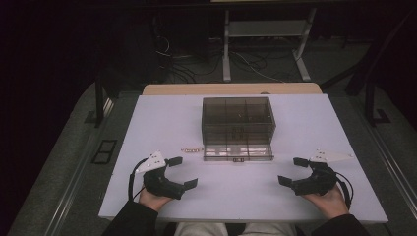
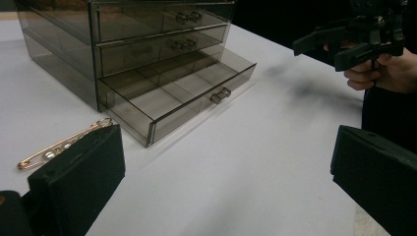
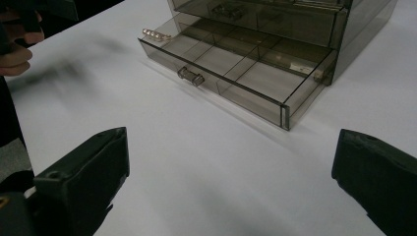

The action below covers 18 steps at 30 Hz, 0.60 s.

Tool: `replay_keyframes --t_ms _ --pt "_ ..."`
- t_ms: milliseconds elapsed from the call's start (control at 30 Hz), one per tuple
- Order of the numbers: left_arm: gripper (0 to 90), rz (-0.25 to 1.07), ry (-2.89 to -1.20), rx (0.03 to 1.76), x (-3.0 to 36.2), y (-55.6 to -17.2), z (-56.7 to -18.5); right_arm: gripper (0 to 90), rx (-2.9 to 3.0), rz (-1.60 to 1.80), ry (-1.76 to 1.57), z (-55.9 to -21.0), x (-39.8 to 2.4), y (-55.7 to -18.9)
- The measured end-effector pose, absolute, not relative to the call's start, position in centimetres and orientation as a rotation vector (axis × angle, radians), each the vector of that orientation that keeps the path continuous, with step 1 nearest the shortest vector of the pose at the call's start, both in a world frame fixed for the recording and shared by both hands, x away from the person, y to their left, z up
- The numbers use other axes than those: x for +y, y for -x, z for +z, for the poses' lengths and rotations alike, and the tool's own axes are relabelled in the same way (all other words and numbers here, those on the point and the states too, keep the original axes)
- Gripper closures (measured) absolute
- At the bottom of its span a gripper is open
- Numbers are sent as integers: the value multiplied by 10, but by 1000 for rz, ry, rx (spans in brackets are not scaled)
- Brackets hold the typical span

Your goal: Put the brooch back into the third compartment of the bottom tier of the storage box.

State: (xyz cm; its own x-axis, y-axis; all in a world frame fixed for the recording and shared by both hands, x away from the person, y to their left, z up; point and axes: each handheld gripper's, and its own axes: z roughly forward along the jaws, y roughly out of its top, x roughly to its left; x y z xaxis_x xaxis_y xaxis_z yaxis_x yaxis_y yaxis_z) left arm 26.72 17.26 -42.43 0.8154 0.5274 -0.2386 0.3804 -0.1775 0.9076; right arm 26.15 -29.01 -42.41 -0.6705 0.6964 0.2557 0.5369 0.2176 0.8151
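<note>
Overhead light is falling evenly on the white table (image 1: pixel 305 128), while the surrounding floor is sinking into near darkness. The high view is appearing dim and grainy. In the gripper views, soft smudged shadows are lying on the tabletop, the near black jaws are blurring slightly, and the smoky drawer box (image 2: pixel 147 54) is catching faint reflections.

Smoky clear plastic, matt white top, gold metal

The drawer box (image 2: pixel 147 54) is glossy, smoke-tinted see-through plastic; the table (image 1: pixel 162 123) a smooth matt white, with a pale wood strip at its far edge; the pin (image 2: pixel 59 146) shiny gold metal set with pearly beads; the gripper pads (image 3: pixel 88 172) dull, faintly rough black.
</note>
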Motion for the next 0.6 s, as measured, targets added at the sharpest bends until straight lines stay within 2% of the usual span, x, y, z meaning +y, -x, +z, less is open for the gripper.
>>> replay_keyframes --t_ms 600 --pt "0 153 -1792 690 171 -264 -422 4 2324 1444 -1186 -424 -291 -261"
